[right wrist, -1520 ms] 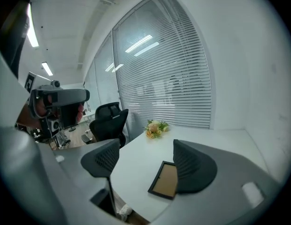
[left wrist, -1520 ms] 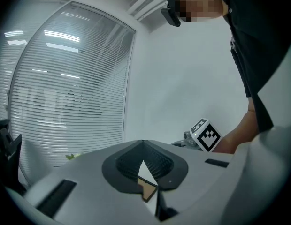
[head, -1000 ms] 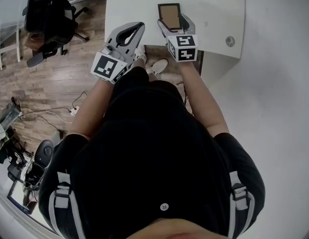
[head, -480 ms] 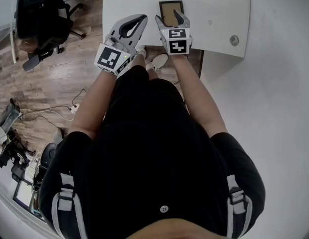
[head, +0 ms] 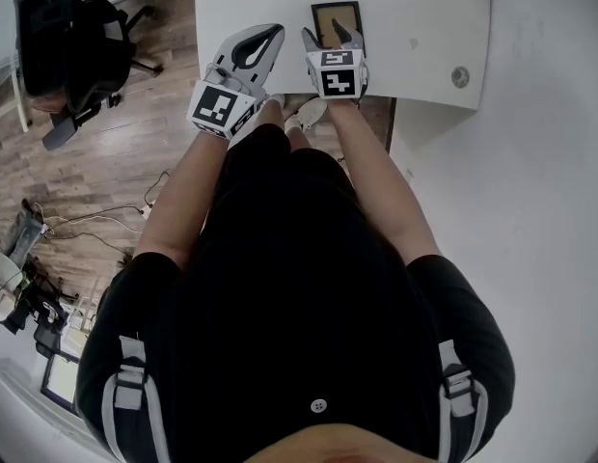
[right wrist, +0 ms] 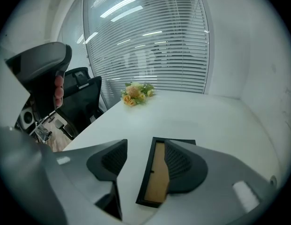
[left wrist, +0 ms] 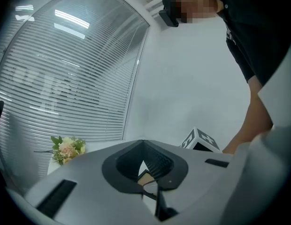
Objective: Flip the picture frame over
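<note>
- Left gripper (head: 273,35): it has sunk toward the table (head: 424,27) edge, left of the frame (head: 336,13). Its jaws are together at the tips and hold nothing. You are not using it here.
- Right gripper (head: 330,35): it has dropped and tipped more steeply onto the frame's near end. Its jaws were wide a second ago and are closing now, at a middling gap. The frame's left rail lies between them and the right jaw hangs over the brown panel. The pads are not yet pressing.
- Frame: unmoved, flat on the table near its front edge, brown panel up. My reading: you are at the grasp and the flip has not begun.
- Count: two grippers, one frame, one table, one bunch of flowers (right wrist: 135,92) at the far end, one office chair (head: 72,37) on the floor to the left.
</note>
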